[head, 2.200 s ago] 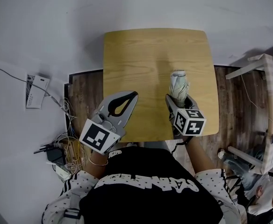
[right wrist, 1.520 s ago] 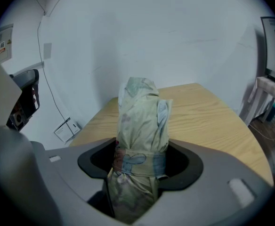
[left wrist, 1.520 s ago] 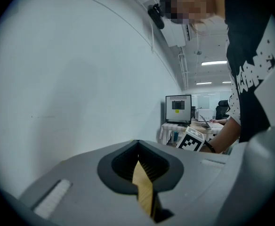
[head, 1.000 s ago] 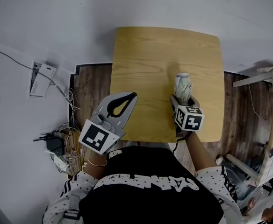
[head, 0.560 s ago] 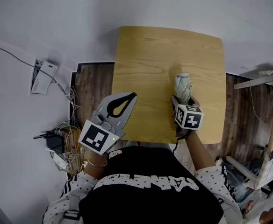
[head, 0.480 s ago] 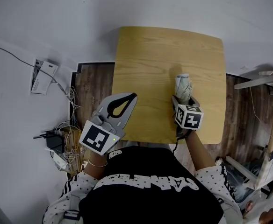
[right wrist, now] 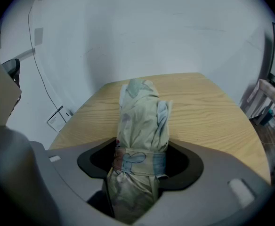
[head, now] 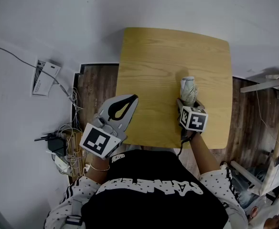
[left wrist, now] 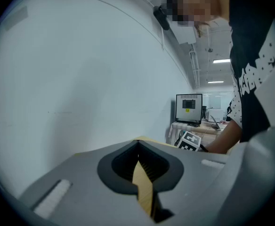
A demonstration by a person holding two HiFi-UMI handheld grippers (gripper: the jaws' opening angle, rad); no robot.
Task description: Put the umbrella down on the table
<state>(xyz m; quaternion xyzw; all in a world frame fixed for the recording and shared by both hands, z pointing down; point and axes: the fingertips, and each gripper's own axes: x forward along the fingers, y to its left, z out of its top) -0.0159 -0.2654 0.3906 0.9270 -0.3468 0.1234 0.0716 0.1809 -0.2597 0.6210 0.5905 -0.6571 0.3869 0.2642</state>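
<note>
So the right gripper (head: 188, 100) has its jaws clamped on a folded umbrella (right wrist: 140, 126), squeezing right around the strap that keeps the fabric bundled; the rest of the bundle sticks out ahead of the jaws over the wooden table (head: 154, 66). In the head view the umbrella sits right of centre in the frame, over the right half of the tabletop and nearer the bottom edge than the top; I honestly can't tell whether its underside is touching the wood or just hanging above it.

The left gripper (head: 134, 98) is off at the table's lower left corner, jaws together with nothing in them; only a sliver of tabletop shows through the slot.

My guess is the set-down isn't done yet. What could go wrong: if the jaws let go while the bundle is above the surface it'll drop, and it's roundish, so it could roll toward the right edge, which is close; loose fabric or the strap might also catch on a jaw pad as it opens and drag the umbrella along.
</note>
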